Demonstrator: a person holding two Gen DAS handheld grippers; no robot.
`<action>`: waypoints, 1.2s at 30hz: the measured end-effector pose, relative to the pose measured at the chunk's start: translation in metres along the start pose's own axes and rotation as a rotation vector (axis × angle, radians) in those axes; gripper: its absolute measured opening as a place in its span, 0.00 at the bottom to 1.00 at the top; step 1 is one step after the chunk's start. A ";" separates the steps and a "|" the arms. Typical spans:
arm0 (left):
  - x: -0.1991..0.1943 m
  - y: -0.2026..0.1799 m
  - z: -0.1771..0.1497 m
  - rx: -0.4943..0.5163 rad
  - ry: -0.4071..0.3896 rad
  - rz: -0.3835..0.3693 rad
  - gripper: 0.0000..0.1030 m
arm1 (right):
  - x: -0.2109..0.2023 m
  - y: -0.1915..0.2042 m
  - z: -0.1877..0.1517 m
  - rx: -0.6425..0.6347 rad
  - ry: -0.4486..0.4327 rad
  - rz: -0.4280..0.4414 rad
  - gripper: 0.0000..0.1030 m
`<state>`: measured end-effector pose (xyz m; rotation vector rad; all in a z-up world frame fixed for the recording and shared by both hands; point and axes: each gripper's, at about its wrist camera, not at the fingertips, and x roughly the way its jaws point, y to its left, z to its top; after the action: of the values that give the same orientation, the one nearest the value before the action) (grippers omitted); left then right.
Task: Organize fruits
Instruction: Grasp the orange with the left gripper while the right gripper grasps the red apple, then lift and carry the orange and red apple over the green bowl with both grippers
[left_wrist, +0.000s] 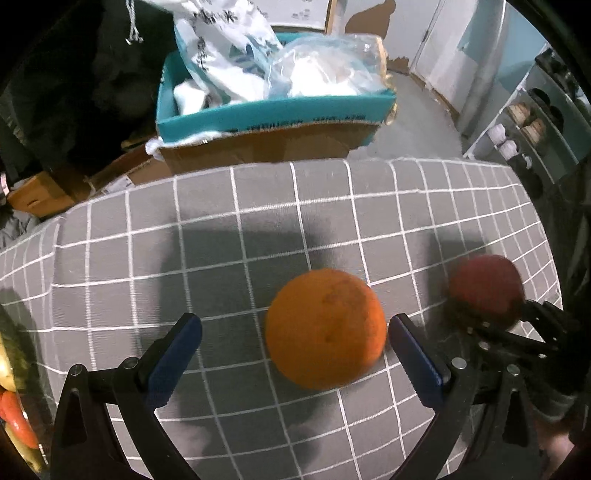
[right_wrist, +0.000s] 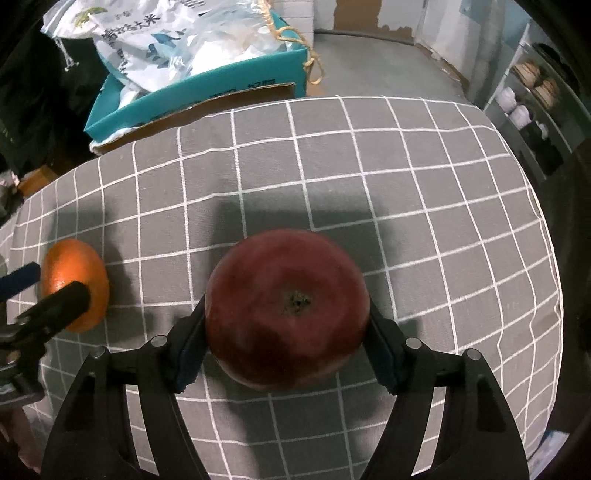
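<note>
An orange (left_wrist: 325, 329) lies on the grey checked tablecloth (left_wrist: 258, 221). My left gripper (left_wrist: 294, 334) is open around it; the orange sits against the right finger, with a gap to the left finger. My right gripper (right_wrist: 286, 325) is shut on a dark red apple (right_wrist: 287, 314), its calyx end facing the camera, over the cloth. In the left wrist view the apple (left_wrist: 485, 290) shows at the right in the other gripper. In the right wrist view the orange (right_wrist: 75, 284) shows at the far left between the left gripper's fingers.
Other fruit (left_wrist: 14, 410) shows at the left edge of the left wrist view. Beyond the table's far edge stands a teal cardboard box (left_wrist: 273, 114) with plastic bags. A shoe rack (right_wrist: 532, 107) stands at the right.
</note>
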<state>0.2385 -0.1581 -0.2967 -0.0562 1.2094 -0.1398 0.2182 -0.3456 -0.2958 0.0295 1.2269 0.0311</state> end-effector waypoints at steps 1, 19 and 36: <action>0.003 0.000 0.000 0.000 0.008 -0.004 0.99 | -0.001 -0.001 -0.001 0.001 -0.003 -0.008 0.72; -0.004 -0.001 -0.009 0.019 -0.006 -0.019 0.62 | -0.020 0.004 0.001 -0.023 -0.066 -0.035 0.72; -0.065 0.035 -0.033 -0.037 -0.122 0.023 0.62 | -0.072 0.034 -0.001 -0.095 -0.172 -0.021 0.72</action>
<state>0.1880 -0.1140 -0.2525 -0.0818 1.0903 -0.0928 0.1933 -0.3141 -0.2272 -0.0624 1.0523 0.0670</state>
